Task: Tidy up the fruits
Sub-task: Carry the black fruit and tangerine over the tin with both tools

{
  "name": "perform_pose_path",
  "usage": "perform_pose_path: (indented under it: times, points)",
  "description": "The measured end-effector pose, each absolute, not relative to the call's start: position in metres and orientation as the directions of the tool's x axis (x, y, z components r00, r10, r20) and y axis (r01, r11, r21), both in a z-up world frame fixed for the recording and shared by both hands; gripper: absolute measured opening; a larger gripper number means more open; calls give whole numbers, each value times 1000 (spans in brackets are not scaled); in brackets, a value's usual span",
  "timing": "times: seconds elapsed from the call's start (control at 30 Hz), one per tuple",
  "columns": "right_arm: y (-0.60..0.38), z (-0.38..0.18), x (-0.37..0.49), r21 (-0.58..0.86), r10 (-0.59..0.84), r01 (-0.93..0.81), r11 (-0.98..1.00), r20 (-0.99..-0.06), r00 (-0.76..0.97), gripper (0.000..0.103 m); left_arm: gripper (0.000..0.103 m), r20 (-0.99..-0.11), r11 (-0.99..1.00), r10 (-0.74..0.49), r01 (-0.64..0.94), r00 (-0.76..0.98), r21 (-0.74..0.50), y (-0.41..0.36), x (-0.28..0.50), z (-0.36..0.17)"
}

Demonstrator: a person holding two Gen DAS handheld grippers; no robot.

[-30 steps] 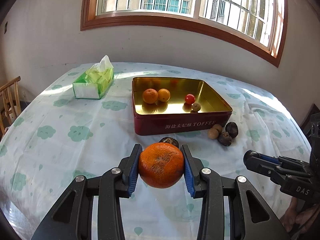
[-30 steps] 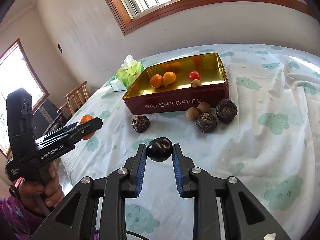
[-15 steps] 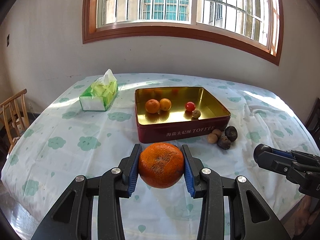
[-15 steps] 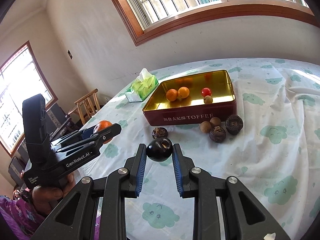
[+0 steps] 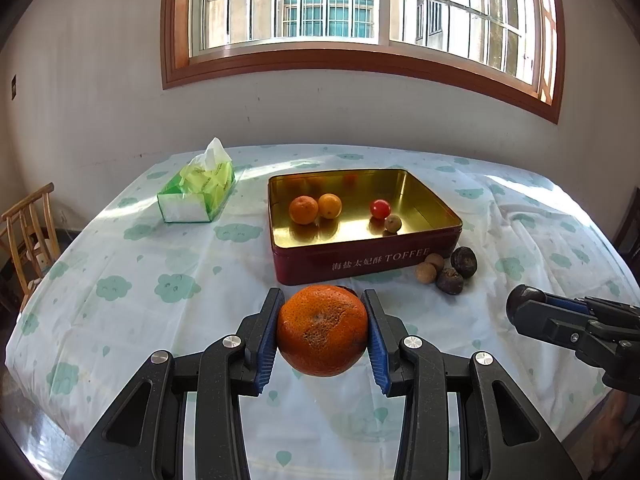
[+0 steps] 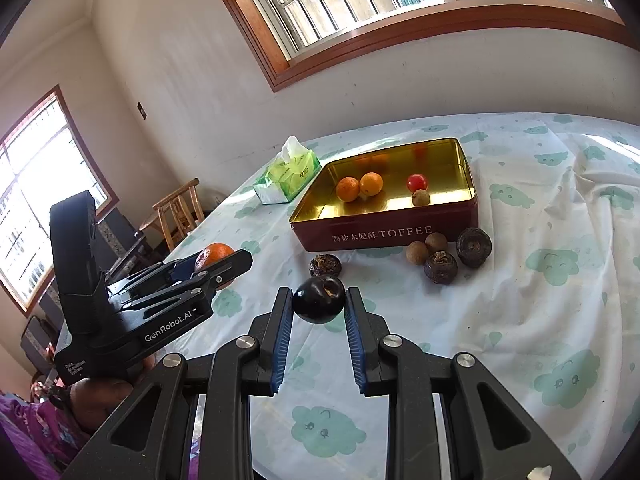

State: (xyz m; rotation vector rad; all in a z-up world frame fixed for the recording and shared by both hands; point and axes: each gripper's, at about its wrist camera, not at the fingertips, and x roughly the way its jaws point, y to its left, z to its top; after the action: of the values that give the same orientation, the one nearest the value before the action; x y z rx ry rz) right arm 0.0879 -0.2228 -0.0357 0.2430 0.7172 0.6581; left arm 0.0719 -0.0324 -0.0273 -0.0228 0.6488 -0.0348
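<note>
Gold-lined tin mid-table, surrounded by cloth

- A wide wood-framed window with bars fills the upper frame, bright daylight outside.
- Below it, a pale scuffed wall.
- A wooden chair stands at left edge.
- A second window glows at far left.

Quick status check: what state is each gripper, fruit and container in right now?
Left gripper: shut on large orange, lifted.
Right gripper: shut on dark round fruit, lifted.
Toffee tin: lidless, four fruits inside.
Tissue box: open, tissue sticking up.
</note>
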Motion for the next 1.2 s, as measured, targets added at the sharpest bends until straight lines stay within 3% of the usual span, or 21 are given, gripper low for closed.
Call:
perform_pose_path:
  times: [1.2]
  points:
    - [-215, -27, 136, 434, 642, -473, 767, -519, 564, 24, 40, -621, 998, -25, 52, 784, 25, -41, 121, -32]
